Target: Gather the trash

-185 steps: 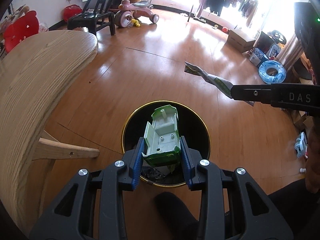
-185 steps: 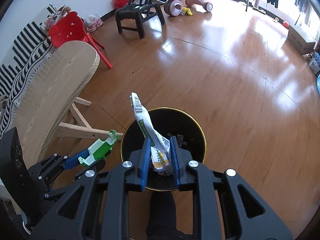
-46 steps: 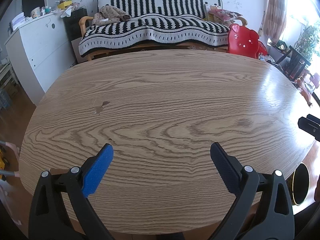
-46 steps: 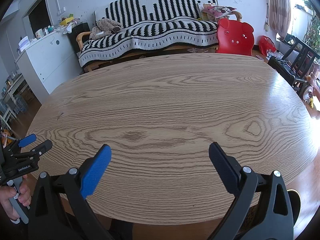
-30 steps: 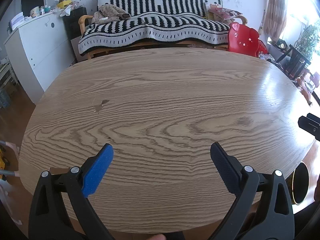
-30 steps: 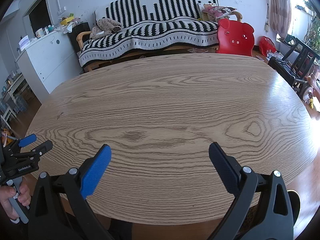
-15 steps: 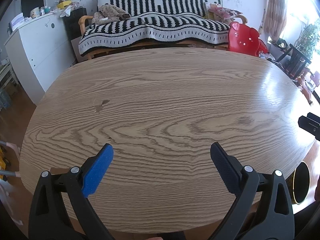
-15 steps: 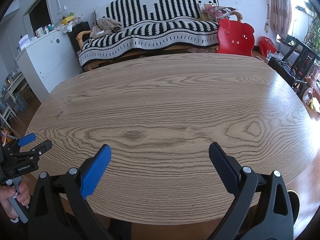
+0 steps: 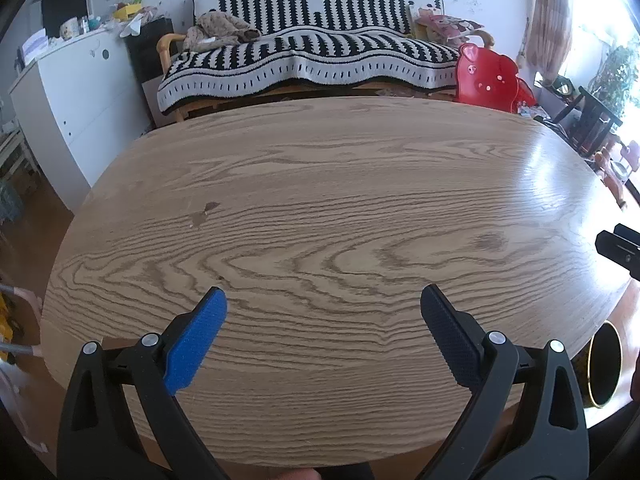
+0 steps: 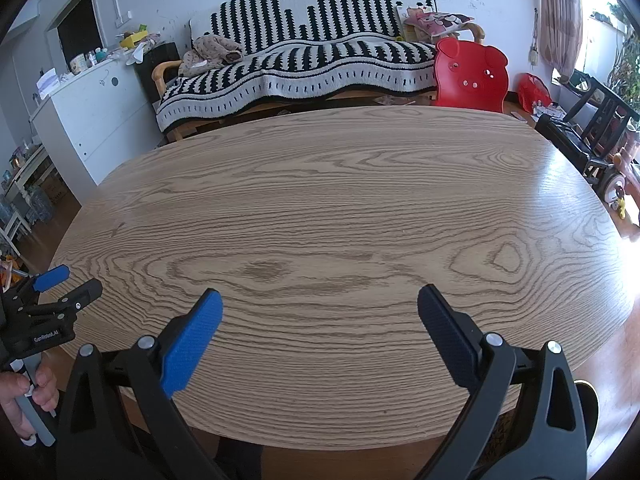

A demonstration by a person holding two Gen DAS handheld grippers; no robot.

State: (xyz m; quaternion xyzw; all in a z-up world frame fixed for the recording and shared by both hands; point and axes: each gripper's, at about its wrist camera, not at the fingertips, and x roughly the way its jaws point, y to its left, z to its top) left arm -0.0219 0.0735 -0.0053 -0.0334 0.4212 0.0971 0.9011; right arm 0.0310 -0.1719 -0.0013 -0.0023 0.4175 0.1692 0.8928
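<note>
Since 6.2 s ago, both loads are gone: left tool (image 9: 323, 312) and right tool (image 10: 320, 312) are held wide open, empty, over the bare wooden counter (image 9: 340, 200). Trash bin (image 9: 604, 364) sits floor-level, right. Collection judged finished; no trash is seen to target next.

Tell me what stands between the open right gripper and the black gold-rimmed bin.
The oval wooden table does: the right gripper hangs over its near edge, jaws wide and empty, and the black gold-rimmed bin sits on the floor beyond that edge, lower right, mostly hidden behind the gripper's arm.
</note>
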